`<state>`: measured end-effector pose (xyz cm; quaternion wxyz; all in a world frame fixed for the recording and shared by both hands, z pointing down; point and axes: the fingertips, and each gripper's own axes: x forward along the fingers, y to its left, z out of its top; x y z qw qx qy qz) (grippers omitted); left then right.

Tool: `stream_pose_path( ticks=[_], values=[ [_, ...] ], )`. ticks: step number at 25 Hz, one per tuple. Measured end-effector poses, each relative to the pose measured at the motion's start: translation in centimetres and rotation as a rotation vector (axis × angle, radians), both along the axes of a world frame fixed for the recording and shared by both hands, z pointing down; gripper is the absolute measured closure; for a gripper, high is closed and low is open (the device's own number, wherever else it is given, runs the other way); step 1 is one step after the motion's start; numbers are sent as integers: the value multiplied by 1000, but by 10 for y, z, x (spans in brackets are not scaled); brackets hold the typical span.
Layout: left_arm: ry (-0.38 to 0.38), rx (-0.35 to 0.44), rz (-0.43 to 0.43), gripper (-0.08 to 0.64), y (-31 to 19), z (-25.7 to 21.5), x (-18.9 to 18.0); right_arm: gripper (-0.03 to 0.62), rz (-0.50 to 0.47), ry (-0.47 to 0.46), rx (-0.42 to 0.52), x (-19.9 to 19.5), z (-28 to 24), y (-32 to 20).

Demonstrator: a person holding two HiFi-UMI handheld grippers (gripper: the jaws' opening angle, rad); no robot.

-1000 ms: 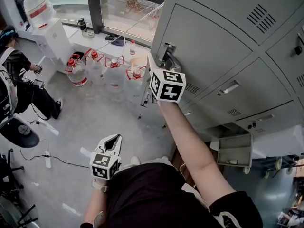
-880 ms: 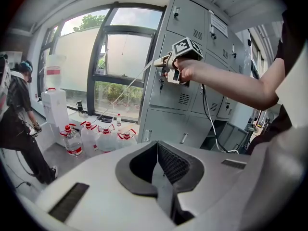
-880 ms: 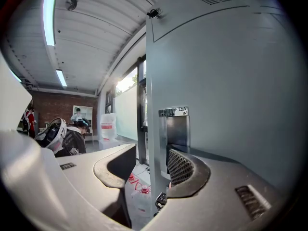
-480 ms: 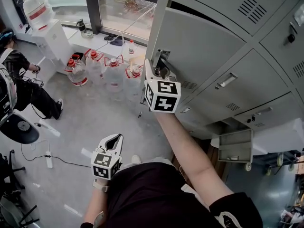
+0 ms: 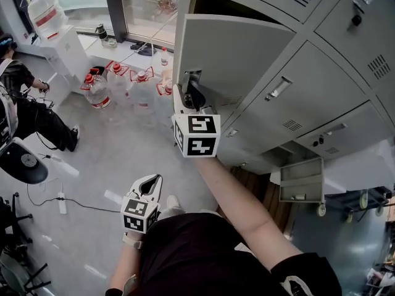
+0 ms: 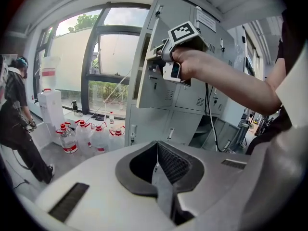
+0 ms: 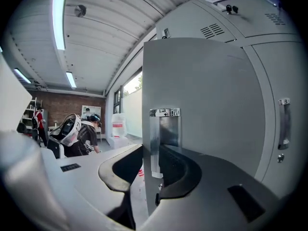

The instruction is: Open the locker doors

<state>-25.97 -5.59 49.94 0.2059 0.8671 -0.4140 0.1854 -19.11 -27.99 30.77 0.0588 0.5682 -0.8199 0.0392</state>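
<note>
The grey locker door (image 5: 237,54) in the upper row stands partly swung out, with a dark gap above it. My right gripper (image 5: 191,95) is at its metal handle (image 5: 189,81) on the door's free edge. In the right gripper view the handle plate (image 7: 164,129) and the door edge sit between the jaws of my right gripper (image 7: 150,163), which have just been closing onto them. My left gripper (image 5: 152,180) hangs low by my hip, away from the lockers; its pads meet with nothing between them, as the left gripper view (image 6: 156,150) shows.
More shut locker doors (image 5: 296,97) lie to the right, and a low compartment (image 5: 301,181) stands open. Several water bottles (image 5: 126,85) and a dispenser (image 5: 58,32) stand by the window. A person (image 5: 24,113) and a chair (image 5: 21,165) are at the left.
The locker door has swung further out, exposing the dark opening above it. My right gripper has come along with the handle, toward the left of the picture. The left gripper looks unchanged.
</note>
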Motion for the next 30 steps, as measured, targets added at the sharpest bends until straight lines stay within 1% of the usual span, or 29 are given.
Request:
stream_pose_path(
  ticks=[5,15,19,24,30],
  values=[
    [-10,-3,6,540,28,-1,25,463,-62,-11,-6,9,0,37],
    [-18,-3,20,540,81,-6,75,453,-135,-38,-7,46,0,108],
    [-20,-9,35,540,96,-10,96,445,-143,-34,9,65,0,132],
    [-34,3,68,540,109,-14,117,443,-135,-63,16,93,0,158],
    [-51,10,144,540,124,-11,146,457,-107,-91,26,130,0,186]
  ],
)
